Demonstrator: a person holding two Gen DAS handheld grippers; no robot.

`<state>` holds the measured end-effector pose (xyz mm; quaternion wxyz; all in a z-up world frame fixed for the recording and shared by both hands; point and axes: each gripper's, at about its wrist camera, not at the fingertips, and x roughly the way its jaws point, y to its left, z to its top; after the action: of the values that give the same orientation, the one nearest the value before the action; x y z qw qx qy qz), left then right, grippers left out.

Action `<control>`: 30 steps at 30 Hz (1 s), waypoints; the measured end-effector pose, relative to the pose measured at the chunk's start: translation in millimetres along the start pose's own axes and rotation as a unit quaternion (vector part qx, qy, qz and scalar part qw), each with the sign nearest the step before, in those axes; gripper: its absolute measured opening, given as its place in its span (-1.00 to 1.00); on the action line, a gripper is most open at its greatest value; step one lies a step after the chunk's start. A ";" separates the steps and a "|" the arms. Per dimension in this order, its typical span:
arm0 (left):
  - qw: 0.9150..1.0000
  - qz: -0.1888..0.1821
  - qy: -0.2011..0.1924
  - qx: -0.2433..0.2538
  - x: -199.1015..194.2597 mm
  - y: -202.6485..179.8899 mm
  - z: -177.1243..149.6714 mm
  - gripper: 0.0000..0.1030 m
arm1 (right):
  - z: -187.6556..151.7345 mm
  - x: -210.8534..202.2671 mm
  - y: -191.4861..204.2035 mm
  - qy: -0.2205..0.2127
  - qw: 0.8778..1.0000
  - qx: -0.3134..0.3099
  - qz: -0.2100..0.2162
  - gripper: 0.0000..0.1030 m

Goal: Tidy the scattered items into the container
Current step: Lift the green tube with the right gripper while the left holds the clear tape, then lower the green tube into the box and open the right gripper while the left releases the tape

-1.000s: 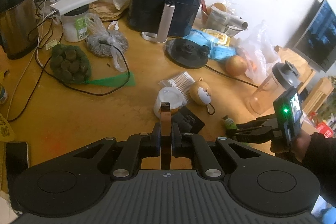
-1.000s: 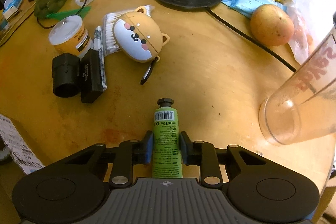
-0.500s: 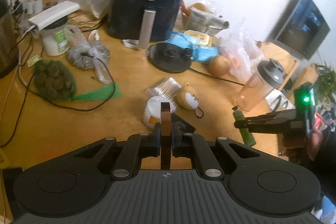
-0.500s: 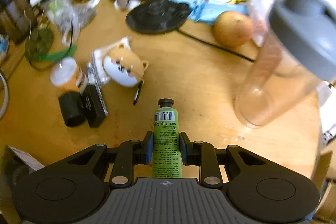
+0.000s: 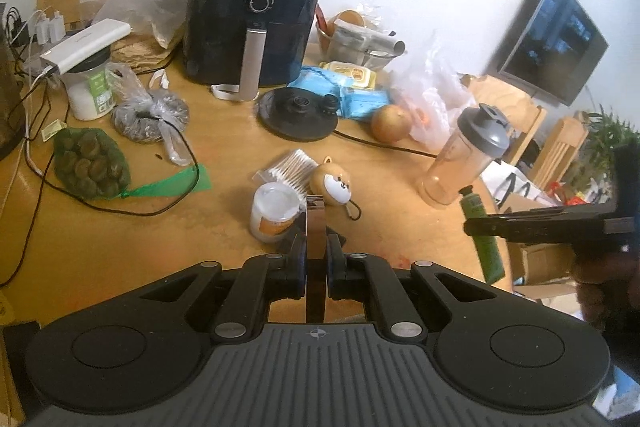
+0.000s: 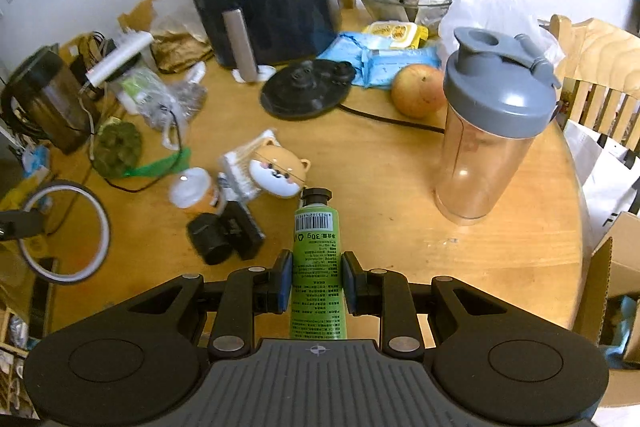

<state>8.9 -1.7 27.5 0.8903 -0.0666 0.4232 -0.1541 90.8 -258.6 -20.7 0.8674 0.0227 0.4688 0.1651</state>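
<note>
Green tube (image 6: 317, 259) clamped between the pads of the right gripper (image 6: 316, 281), cap forward, held above the wooden surface (image 6: 380, 187) near the shaker bottle (image 6: 490, 131). Left gripper (image 5: 316, 259) pinched tight on a thin tape roll (image 5: 315, 227), edge-on. Cardboard box (image 6: 616, 267) sits off the surface's right edge.

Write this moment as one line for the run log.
left hand-held gripper: shut on tape roll | right hand-held gripper: shut on green tube
</note>
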 end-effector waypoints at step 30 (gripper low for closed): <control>0.992 -0.007 0.119 -0.042 27.0 -14.4 -62.4 -0.81 | -79.3 -2.2 7.7 0.081 0.993 0.043 0.072 -0.44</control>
<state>-26.4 -23.5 -28.1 0.8289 -0.0876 0.5319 -0.1495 22.6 -261.2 -61.8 0.8109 0.0797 0.5411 0.2080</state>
